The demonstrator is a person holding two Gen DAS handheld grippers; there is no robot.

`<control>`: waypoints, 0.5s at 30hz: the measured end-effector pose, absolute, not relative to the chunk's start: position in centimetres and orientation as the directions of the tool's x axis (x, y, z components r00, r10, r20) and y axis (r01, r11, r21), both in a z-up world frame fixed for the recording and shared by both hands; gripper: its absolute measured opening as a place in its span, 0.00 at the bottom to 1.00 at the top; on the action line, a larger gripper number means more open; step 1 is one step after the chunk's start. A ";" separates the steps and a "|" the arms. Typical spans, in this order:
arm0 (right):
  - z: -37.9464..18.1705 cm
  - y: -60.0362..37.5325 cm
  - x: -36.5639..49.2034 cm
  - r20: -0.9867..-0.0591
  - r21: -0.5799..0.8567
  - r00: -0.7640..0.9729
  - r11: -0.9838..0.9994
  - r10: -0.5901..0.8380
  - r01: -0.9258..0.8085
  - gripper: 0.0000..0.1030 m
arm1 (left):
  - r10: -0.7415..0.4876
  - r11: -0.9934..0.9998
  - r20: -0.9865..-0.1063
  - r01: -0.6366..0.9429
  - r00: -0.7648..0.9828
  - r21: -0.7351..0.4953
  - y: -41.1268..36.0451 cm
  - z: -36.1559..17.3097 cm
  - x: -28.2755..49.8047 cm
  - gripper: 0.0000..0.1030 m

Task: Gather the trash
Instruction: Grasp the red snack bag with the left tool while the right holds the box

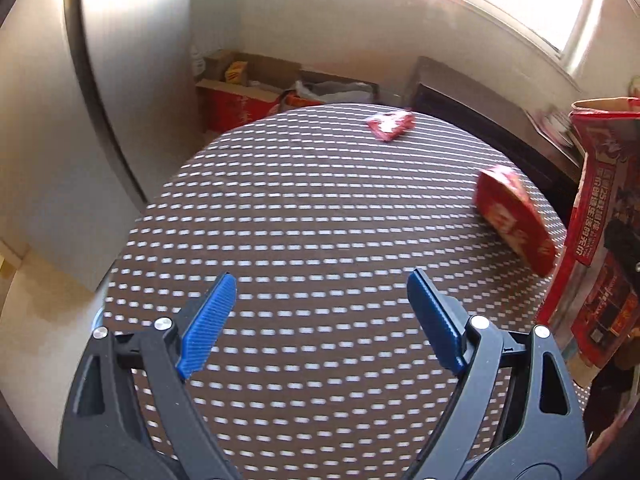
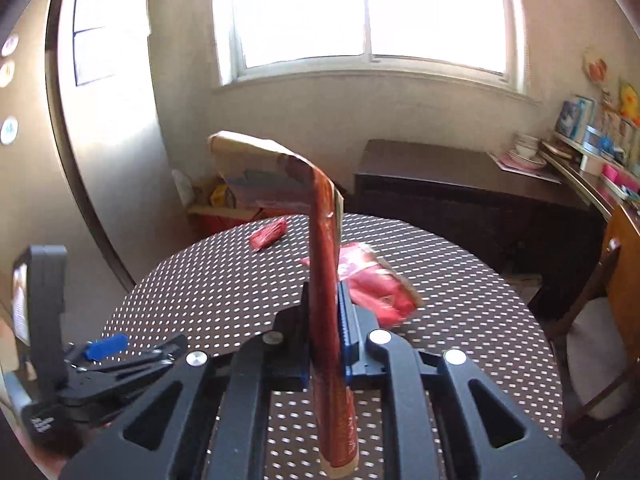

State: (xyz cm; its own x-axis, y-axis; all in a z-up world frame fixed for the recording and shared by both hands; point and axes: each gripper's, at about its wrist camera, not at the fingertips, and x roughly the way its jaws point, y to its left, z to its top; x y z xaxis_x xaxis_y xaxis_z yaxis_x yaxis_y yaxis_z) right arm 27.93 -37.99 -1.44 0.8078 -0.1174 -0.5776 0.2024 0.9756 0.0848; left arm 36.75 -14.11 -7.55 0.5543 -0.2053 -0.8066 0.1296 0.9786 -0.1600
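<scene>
My right gripper point(image 2: 326, 304) is shut on the edge of a red printed paper bag point(image 2: 320, 240), held upright above the round dotted table point(image 2: 200, 280); the bag also shows at the right of the left wrist view point(image 1: 596, 232). My left gripper point(image 1: 320, 300) is open and empty over the table's near side; it shows low on the left in the right wrist view point(image 2: 106, 346). A red carton point(image 1: 514, 218) lies near the bag at the table's right and also shows in the right wrist view point(image 2: 376, 284). A small red wrapper point(image 1: 390, 123) lies at the far edge, also seen from the right wrist point(image 2: 269, 234).
Cardboard boxes with clutter point(image 1: 248, 92) stand on the floor beyond the table. A dark low cabinet point(image 2: 460, 184) stands under the window. A shelf with dishes and boxes point(image 2: 580, 152) runs along the right wall. A chair point(image 2: 600, 300) stands at the table's right.
</scene>
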 end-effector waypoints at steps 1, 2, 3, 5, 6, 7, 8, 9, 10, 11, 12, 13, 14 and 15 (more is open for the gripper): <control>-1.0 -38.9 27.4 -0.569 0.097 0.813 0.972 -0.124 0.216 0.11 | -0.212 0.977 -0.806 0.141 0.552 -0.161 -14.7 -7.4 36.7 0.84; -0.7 -39.6 27.0 -0.561 0.107 0.818 0.969 -0.126 0.223 0.11 | -0.220 0.975 -0.806 0.155 0.549 -0.161 -15.5 -7.2 36.7 0.85; -0.4 -40.2 26.6 -0.555 0.113 0.821 0.966 -0.134 0.234 0.11 | -0.228 0.973 -0.805 0.168 0.548 -0.161 -16.1 -7.0 36.6 0.85; 0.0 -41.9 25.7 -0.542 0.114 0.823 0.955 -0.169 0.272 0.11 | -0.253 0.965 -0.798 0.205 0.548 -0.165 -17.9 -6.4 36.5 0.87; 0.2 -42.6 25.3 -0.540 0.114 0.821 0.950 -0.185 0.289 0.11 | -0.271 0.958 -0.795 0.232 0.542 -0.168 -19.0 -6.2 36.6 0.87; 0.0 -43.3 25.0 -0.542 0.117 0.818 0.946 -0.196 0.304 0.11 | -0.283 0.953 -0.796 0.251 0.535 -0.170 -19.8 -6.1 36.6 0.87; 0.0 -44.2 24.7 -0.531 0.118 0.823 0.945 -0.200 0.306 0.11 | -0.296 0.947 -0.797 0.270 0.527 -0.174 -20.5 -6.0 36.7 0.87; -0.1 -45.2 24.5 -0.533 0.125 0.819 0.937 -0.214 0.326 0.11 | -0.313 0.940 -0.796 0.289 0.518 -0.182 -21.2 -5.8 36.7 0.87; -0.3 -45.8 24.2 -0.535 0.126 0.814 0.931 -0.227 0.342 0.11 | -0.335 0.931 -0.795 0.309 0.506 -0.196 -22.3 -5.8 37.2 0.87; -0.5 -46.4 23.9 -0.540 0.127 0.807 0.924 -0.241 0.361 0.11 | -0.351 0.924 -0.796 0.321 0.492 -0.209 -23.1 -5.9 37.5 0.87; -0.8 -47.0 23.6 -0.544 0.130 0.801 0.918 -0.250 0.375 0.11 | -0.368 0.917 -0.796 0.330 0.480 -0.225 -23.8 -5.9 37.8 0.87; -1.1 -47.8 23.5 -0.551 0.135 0.794 0.911 -0.258 0.389 0.11 | -0.392 0.908 -0.793 0.338 0.466 -0.250 -24.6 -6.0 38.4 0.87; -1.4 -47.6 22.9 -0.555 0.136 0.789 0.906 -0.265 0.400 0.11 | -0.401 0.903 -0.794 0.340 0.457 -0.261 -25.3 -6.2 38.8 0.87; -1.7 -48.1 22.7 -0.562 0.135 0.780 0.899 -0.276 0.416 0.11 | -0.399 0.904 -0.799 0.339 0.450 -0.261 -26.0 -6.4 39.2 0.87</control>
